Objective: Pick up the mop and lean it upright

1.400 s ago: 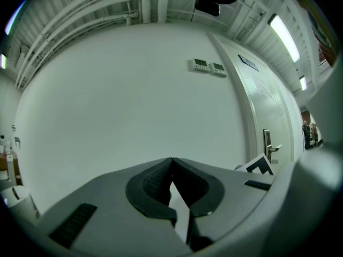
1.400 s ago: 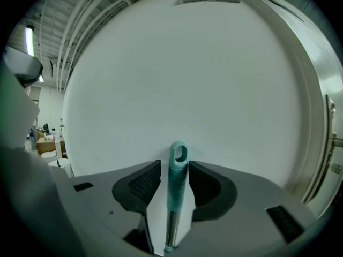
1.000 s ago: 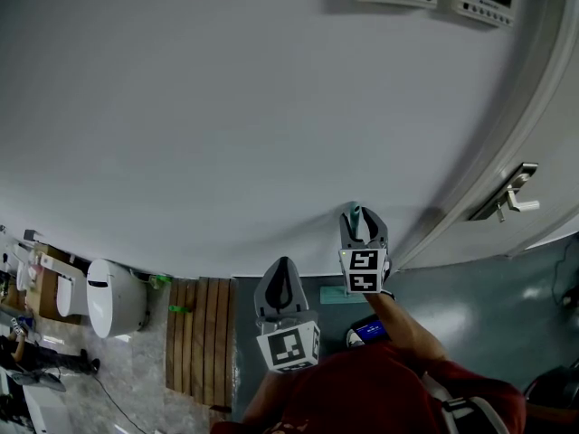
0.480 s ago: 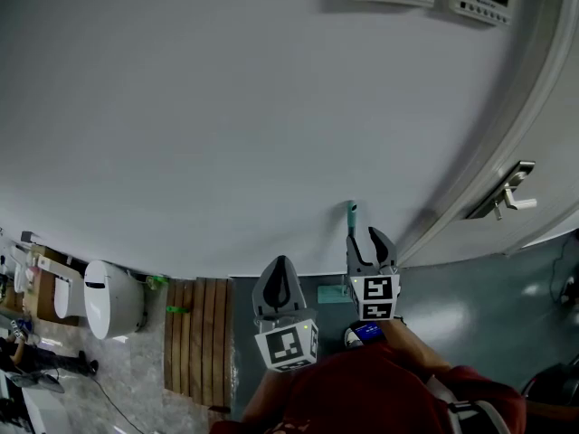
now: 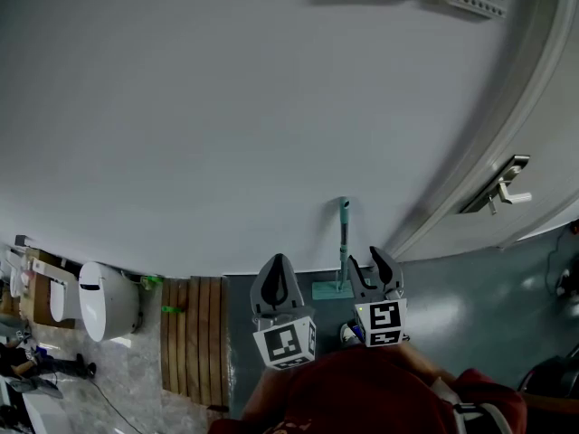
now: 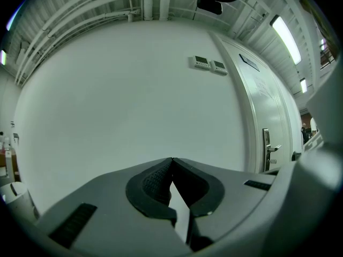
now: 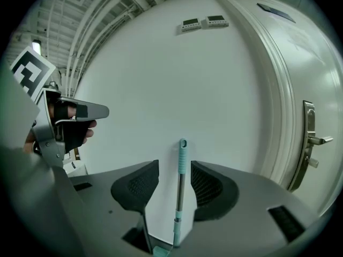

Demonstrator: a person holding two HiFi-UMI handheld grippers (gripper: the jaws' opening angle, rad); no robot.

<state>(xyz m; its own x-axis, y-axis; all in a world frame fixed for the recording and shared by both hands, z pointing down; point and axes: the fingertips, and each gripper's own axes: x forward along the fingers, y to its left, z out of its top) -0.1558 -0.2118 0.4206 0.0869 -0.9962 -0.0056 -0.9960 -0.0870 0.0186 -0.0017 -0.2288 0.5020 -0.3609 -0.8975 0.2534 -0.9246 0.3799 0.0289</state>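
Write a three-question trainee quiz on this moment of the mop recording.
1. True or false: the mop stands upright against the wall.
2. Pick one. The right gripper is: A) shut on the mop handle; B) open, with the handle seen beyond the gap between its jaws, untouched; C) out of view.
3. Fill in: the left gripper has its jaws ____ (open or shut), with nothing between them.
Key: 1 true; 2 B; 3 shut.
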